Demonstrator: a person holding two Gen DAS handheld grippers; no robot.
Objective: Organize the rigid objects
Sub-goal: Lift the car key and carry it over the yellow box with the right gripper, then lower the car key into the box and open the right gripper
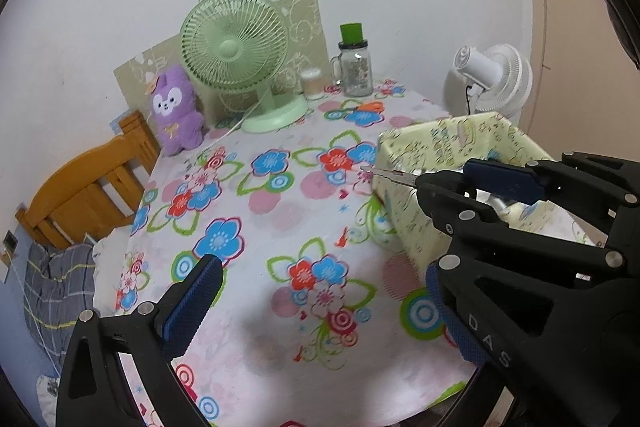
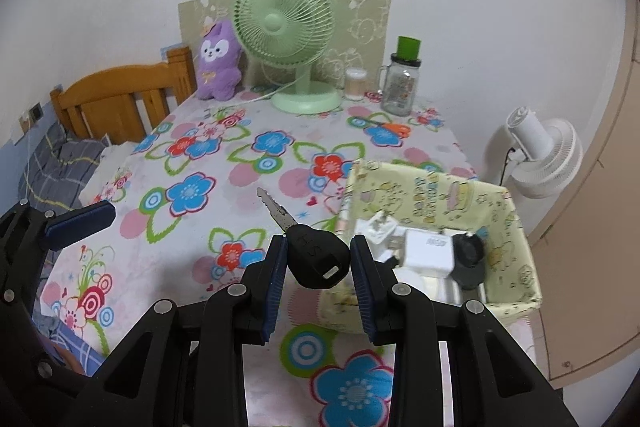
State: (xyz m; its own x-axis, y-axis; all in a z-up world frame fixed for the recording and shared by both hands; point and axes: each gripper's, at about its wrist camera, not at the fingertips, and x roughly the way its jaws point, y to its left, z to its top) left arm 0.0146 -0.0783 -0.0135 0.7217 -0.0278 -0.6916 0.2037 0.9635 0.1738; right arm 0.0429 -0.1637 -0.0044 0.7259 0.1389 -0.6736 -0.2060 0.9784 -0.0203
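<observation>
Key (image 2: 316,259) in the air over the flowered tablecloth (image 2: 240,163), long axis on the 11-to-5 line in the right wrist view: silver blade tip toward 11 o'clock, black plastic head toward 5. Right gripper (image 2: 318,259) clamped on the head, blue pads pressing both sides, jaws narrow, only the head's width between them. Blade sticks out past the fingertips, touching nothing. Left gripper (image 1: 320,291) wide apart, nothing between its pads, tablecloth below it. In the left view the key blade (image 1: 390,175) points toward 9 o'clock, in front of the yellow fabric box (image 1: 436,147). Box sits at 3 o'clock of the key, with white chargers (image 2: 426,251) and a dark round item inside.
</observation>
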